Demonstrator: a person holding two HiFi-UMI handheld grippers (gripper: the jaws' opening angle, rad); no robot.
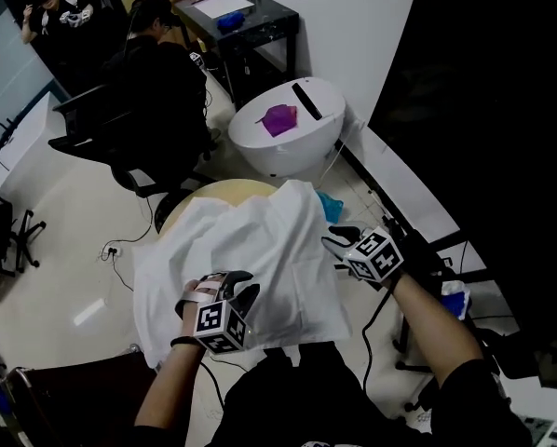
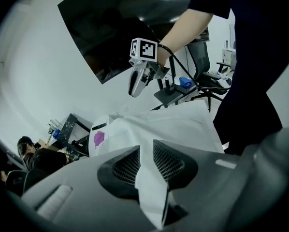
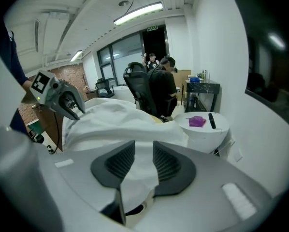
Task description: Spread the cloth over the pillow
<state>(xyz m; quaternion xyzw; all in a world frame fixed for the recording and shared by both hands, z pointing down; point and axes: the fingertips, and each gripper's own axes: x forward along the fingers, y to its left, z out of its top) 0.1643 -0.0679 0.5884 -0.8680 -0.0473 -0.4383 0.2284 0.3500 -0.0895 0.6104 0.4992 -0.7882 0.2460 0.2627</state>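
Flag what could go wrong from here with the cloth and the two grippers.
The left gripper is shut on a fold of the cloth, while the right gripper has its jaws apart and does not clamp it; a one-sided pull could drag the cloth askew. The cloth lies rumpled and hangs past the round table on the near side, so it might slide off.

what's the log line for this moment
white fabric cloth: spread, rumpled | left gripper: shut on cloth | right gripper: jaws apart beside cloth's edge
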